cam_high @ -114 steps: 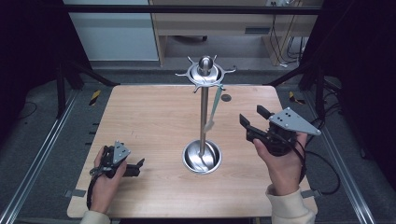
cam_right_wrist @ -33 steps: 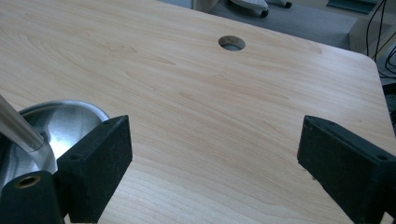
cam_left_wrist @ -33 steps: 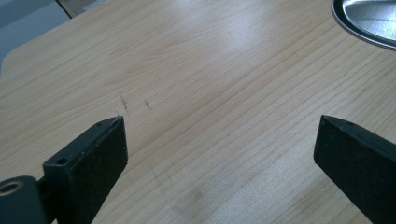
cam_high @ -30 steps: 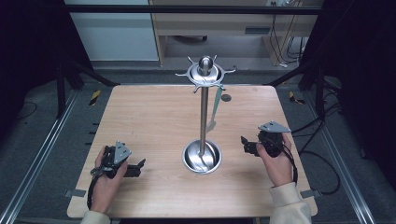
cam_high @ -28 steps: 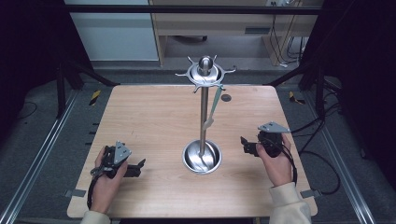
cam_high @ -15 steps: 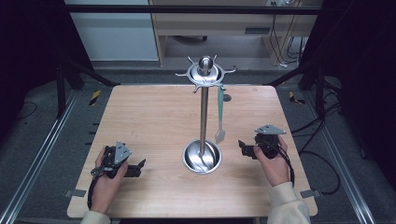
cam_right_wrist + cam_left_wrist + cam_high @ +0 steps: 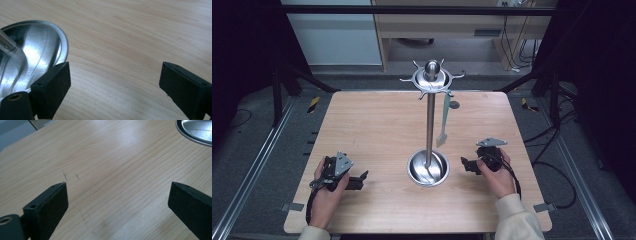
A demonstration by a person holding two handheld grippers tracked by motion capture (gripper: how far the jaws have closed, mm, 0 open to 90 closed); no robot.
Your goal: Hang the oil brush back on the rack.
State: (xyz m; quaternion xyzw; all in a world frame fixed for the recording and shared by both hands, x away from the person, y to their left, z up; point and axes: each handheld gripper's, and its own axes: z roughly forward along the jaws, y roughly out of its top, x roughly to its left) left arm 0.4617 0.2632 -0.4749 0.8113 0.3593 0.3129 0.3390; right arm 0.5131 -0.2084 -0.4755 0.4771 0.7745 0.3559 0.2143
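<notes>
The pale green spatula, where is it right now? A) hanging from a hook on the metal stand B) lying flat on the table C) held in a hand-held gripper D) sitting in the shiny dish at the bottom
A: in the high view the pale green spatula dangles from a hook at the top of the metal stand, beside the pole and above the table.

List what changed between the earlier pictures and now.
The right gripper came down from mid-air to the table beside the stand's base, jaws open and empty. The hanging utensil swung slightly. The left gripper and stand stayed put.
</notes>
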